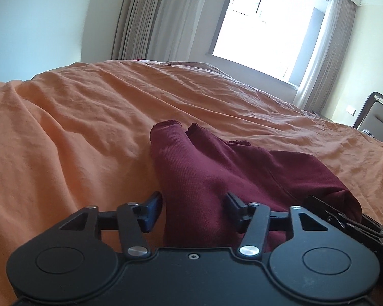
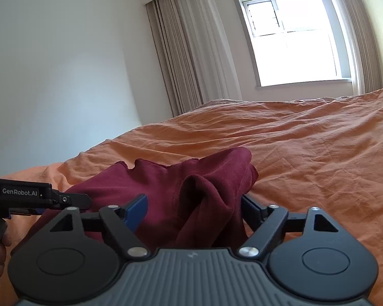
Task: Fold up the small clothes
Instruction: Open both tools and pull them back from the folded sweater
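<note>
Maroon garment (image 1: pixel 217 168), the only piece of clothing I am seeing, is lying bunched on the orange bedsheet (image 1: pixel 71 137), and I am working at its near edge with two tools. My left tool (image 1: pixel 194 213) is standing with its fingers spread wide, a thick fold of the cloth running up between them; whether either pad is touching the fabric I cannot tell. My right tool (image 2: pixel 194 213) is likewise gaping, its two fingers sitting either side of a raised ridge of the same garment (image 2: pixel 191 186) without pinching it. In the right wrist view the left tool (image 2: pixel 71 200) is showing at the left edge, lying across the garment's near corner. Beyond the cloth's far, ragged hem the wrinkled sheet is stretching away open on every side, toward the one window (image 2: pixel 293 40) and its two curtains (image 2: pixel 186 58). To the left the bed's edge is falling off against a plain white wall (image 2: pixel 58 76). One dark-framed chair (image 1: pixel 378 114) is standing off the right edge in the left wrist view.
</note>
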